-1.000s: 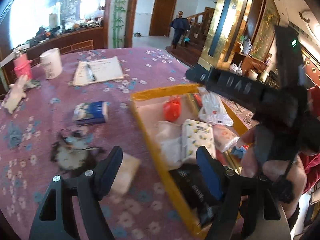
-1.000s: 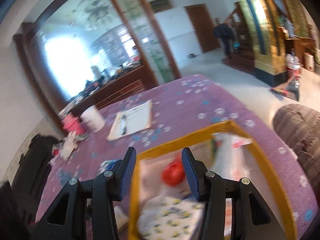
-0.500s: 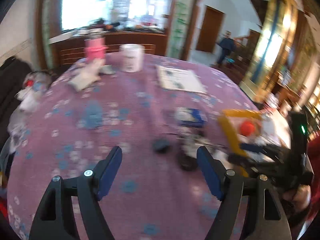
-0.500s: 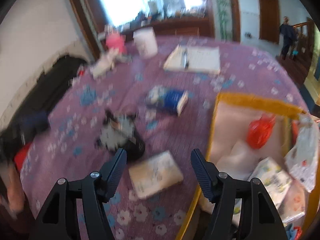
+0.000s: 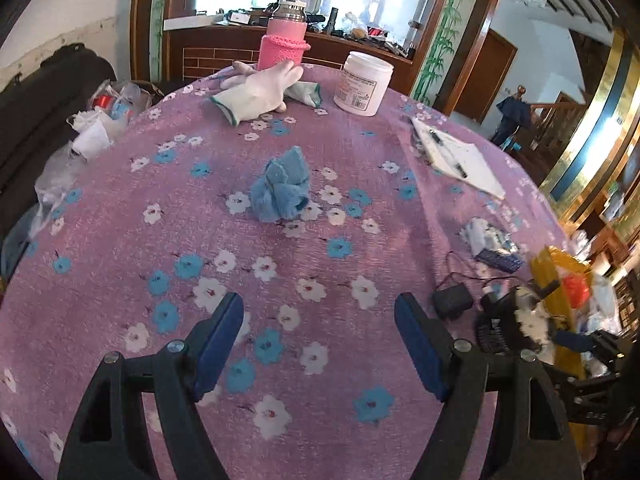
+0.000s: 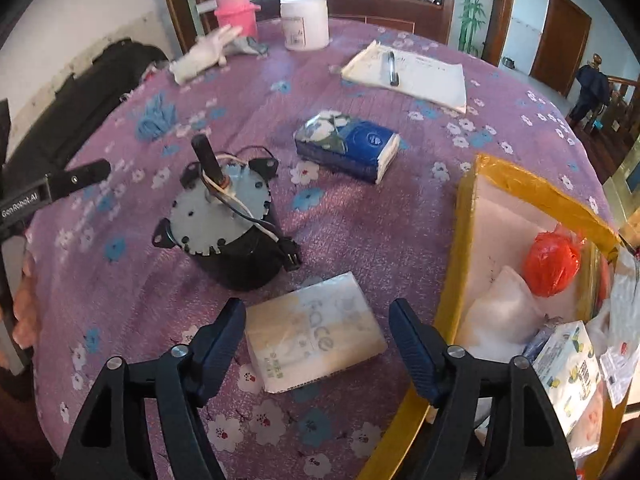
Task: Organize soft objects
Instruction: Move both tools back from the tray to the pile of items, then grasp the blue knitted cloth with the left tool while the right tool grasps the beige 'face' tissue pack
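My left gripper (image 5: 318, 344) is open and empty above the purple floral tablecloth, facing a crumpled blue cloth (image 5: 282, 186) some way ahead. White gloves (image 5: 260, 90) lie farther back. My right gripper (image 6: 316, 344) is open and empty, with a cream tissue pack (image 6: 314, 342) lying on the table between and just beyond its fingers. A blue tissue pack (image 6: 348, 148) lies farther off. The yellow-rimmed box (image 6: 464, 248) at the right holds a red bag (image 6: 552, 260), a white pouch and tissue packs. The blue cloth (image 6: 156, 116) also shows in the right wrist view.
A black motor (image 6: 228, 224) with wires stands left of the cream pack. A pink bottle (image 5: 284, 42), white jar (image 5: 362, 84) and notepad with pens (image 5: 456, 156) sit at the back. A black adapter (image 5: 452, 300) lies near the box. The left gripper's body (image 6: 52, 188) shows at the left edge.
My left gripper swung left from the box to face the blue cloth. My right gripper turned from the box down to the cream tissue pack.
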The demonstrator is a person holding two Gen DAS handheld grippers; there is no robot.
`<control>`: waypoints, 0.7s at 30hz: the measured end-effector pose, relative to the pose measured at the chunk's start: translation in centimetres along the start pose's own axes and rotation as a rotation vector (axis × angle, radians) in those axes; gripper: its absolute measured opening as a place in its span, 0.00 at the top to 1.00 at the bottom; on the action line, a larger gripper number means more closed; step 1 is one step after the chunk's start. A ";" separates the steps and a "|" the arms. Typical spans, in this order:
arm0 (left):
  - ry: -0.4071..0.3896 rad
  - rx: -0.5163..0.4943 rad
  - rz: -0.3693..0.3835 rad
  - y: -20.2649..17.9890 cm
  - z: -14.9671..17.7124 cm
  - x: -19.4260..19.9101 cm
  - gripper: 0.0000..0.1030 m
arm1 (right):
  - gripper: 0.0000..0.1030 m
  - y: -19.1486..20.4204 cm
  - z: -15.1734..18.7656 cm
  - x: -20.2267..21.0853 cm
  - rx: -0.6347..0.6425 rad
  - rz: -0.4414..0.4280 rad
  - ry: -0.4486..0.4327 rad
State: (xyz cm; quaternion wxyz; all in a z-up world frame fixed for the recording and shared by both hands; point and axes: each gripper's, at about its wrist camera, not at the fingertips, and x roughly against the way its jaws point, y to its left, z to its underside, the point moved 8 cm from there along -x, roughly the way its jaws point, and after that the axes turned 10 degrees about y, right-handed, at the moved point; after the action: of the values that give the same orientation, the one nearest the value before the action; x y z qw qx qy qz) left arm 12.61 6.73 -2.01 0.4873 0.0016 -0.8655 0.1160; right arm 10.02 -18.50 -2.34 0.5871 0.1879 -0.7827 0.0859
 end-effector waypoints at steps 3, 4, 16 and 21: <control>0.004 0.014 0.011 0.5 0.2 0.0 0.25 | 0.20 0.6 0.6 -0.1 0.014 0.004 0.028; 0.001 0.022 0.017 0.7 0.2 0.1 0.25 | 0.20 1.3 1.1 0.0 0.025 -0.035 0.046; -0.006 0.039 0.050 0.9 0.1 0.7 0.25 | 0.21 8.6 4.1 3.4 0.447 -0.072 -0.021; -0.002 0.028 0.045 0.7 0.2 0.6 0.25 | 0.21 7.4 1.8 0.0 0.546 -0.003 0.092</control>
State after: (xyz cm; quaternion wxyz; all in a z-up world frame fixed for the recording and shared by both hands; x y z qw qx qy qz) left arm 12.04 7.43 -1.77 0.4835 -0.0108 -0.8642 0.1389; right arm 5.45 -12.36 -2.22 0.5497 0.3362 -0.7029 0.3012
